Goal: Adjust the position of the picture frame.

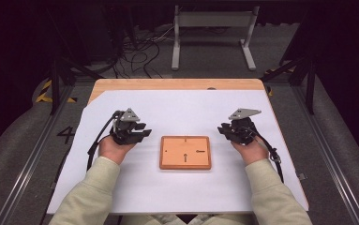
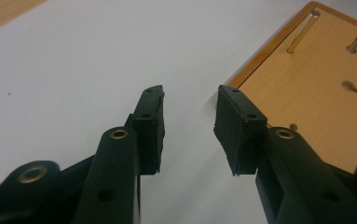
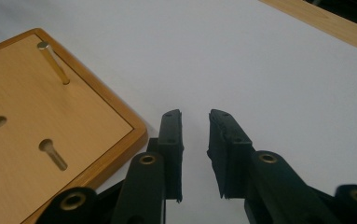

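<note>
Brass pin (image 3: pixel 55 64) — right gripper view's close-up

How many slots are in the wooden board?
3 on the board: a short one at the far edge, one toward the right side, one at the centre toward the near edge.

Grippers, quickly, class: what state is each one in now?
Left gripper: open, holding nothing.
Right gripper: open, holding nothing.
</note>
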`<state>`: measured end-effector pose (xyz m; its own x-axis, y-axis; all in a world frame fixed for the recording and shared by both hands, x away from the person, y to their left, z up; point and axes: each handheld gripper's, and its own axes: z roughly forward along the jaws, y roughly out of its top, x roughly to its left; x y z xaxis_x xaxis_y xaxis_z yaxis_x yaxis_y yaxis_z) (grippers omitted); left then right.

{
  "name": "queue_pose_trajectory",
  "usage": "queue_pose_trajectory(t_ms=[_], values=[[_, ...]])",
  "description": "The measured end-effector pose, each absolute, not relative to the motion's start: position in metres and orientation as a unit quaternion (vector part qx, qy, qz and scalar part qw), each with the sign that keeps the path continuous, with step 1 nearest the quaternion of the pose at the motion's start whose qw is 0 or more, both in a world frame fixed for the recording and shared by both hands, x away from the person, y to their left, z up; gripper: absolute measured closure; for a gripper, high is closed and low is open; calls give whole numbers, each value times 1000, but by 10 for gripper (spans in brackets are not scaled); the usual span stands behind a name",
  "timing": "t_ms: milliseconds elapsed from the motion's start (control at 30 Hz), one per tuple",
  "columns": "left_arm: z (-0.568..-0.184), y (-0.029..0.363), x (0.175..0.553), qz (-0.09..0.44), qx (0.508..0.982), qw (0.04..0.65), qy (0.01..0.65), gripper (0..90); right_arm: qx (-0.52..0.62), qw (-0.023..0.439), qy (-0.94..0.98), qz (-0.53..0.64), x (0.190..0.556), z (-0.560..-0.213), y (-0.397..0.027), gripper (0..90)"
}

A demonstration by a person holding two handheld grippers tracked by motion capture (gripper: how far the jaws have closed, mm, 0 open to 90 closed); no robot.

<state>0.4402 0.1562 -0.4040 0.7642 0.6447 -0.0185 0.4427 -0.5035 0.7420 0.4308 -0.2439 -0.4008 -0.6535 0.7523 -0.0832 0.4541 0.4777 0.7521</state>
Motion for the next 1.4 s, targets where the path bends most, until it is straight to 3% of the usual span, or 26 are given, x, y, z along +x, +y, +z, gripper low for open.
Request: queue_pose_trajectory(t_ms=[133,267,367,600,733,1067,1400], values=[[-406,157,441,125,856,383,324,730,360,201,832,372,424,-401,-248,771],[-409,154,441,103,864,381,314,893,363,194,829,379,417,-401,-255,854],[-412,152,438,69,871,382,302,896,365,194,829,377,416,-403,-258,898],[-405,138,409,25,901,373,219,896,362,200,823,389,416,-404,-265,900],[-403,123,386,5,916,361,172,896,348,179,823,412,426,-403,-264,900],[-408,127,378,-3,913,366,178,894,321,120,861,377,470,-417,-217,900],[-410,127,377,-4,912,365,184,894,314,81,888,326,490,-436,-194,900]])
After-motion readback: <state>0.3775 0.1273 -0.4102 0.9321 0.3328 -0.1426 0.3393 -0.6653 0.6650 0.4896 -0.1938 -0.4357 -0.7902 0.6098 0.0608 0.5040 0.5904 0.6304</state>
